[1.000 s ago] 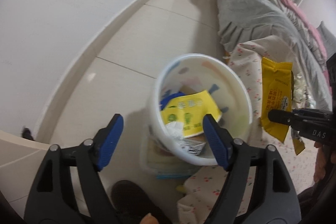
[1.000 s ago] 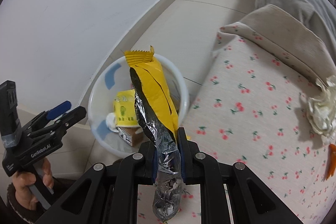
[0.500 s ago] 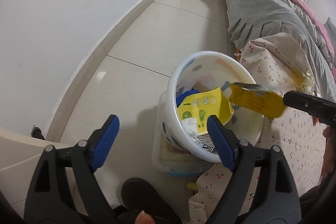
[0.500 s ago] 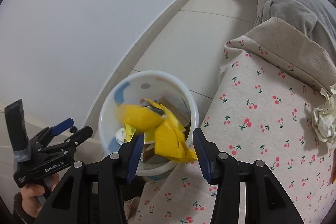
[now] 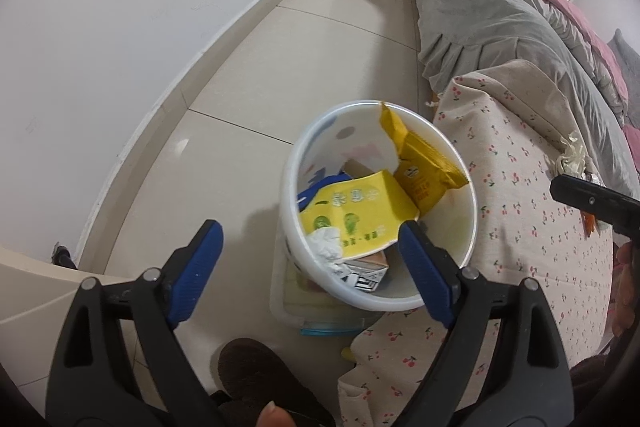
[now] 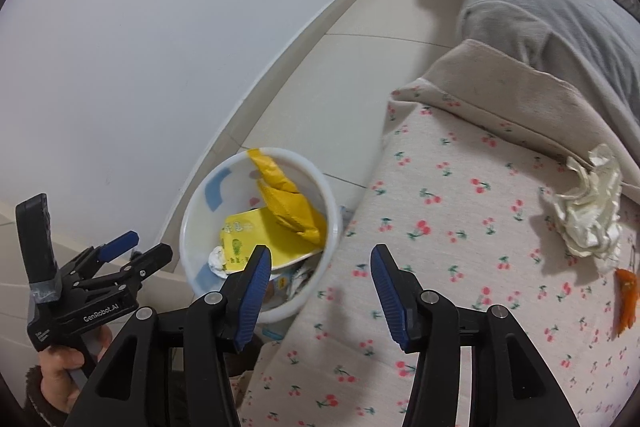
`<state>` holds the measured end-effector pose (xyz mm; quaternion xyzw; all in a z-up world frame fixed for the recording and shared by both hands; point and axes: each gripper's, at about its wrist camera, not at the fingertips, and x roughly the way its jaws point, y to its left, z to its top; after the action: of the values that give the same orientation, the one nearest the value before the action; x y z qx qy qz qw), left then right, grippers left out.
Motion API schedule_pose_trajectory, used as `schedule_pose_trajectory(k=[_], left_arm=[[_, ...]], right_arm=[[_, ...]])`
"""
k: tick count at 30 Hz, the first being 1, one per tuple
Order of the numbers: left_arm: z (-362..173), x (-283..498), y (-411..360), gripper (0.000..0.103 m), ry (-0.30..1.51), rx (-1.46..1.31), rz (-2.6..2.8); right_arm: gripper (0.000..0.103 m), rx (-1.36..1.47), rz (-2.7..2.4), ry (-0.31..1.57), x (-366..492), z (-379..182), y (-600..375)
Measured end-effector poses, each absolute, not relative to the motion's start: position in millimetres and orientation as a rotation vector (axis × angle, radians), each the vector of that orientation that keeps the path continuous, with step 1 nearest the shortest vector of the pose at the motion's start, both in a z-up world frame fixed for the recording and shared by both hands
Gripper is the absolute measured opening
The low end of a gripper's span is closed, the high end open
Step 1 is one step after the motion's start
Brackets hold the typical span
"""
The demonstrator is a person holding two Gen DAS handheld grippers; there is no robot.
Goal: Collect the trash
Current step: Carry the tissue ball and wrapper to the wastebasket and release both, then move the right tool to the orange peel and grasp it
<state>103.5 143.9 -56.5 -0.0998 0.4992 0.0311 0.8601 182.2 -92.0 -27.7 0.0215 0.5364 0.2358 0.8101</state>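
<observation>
From the left wrist view, the left gripper [image 5: 308, 251] stood wide and empty over the white bin [image 5: 468, 195], where the yellow wrapper [image 5: 424, 163] leaned against the inner wall. From the right wrist view, the right gripper [image 6: 320, 287] was wide and empty; the crumpled tissue [image 6: 588, 203] and orange scrap [image 6: 626, 291] on the cherry-print cover [image 6: 460, 227] looked unobstructed and called for a pinch clear of that cloth.

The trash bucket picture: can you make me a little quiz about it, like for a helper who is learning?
1. True or false: the yellow wrapper lies inside the white bucket.
2. Which trash waits on the cherry-print cover? A) crumpled white paper and an orange scrap B) a glass bottle C) a banana peel
3. Fill in: the right hand-held gripper is ____, holding nothing.

Key: 1 true; 2 A; 3 open
</observation>
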Motion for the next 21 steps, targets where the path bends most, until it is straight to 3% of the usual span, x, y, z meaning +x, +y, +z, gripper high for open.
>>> schedule_pose_trajectory(k=[7, 21], left_arm=[[-48, 109, 118, 0.098, 1.042, -0.186, 0.019], [-45, 122, 61, 0.099, 1.063, -0.116, -0.058]], right_arm=[[0.058, 0.045, 0.430, 1.132, 183, -26, -131], [0.063, 0.066, 0.222, 1.122, 183, -22, -241]])
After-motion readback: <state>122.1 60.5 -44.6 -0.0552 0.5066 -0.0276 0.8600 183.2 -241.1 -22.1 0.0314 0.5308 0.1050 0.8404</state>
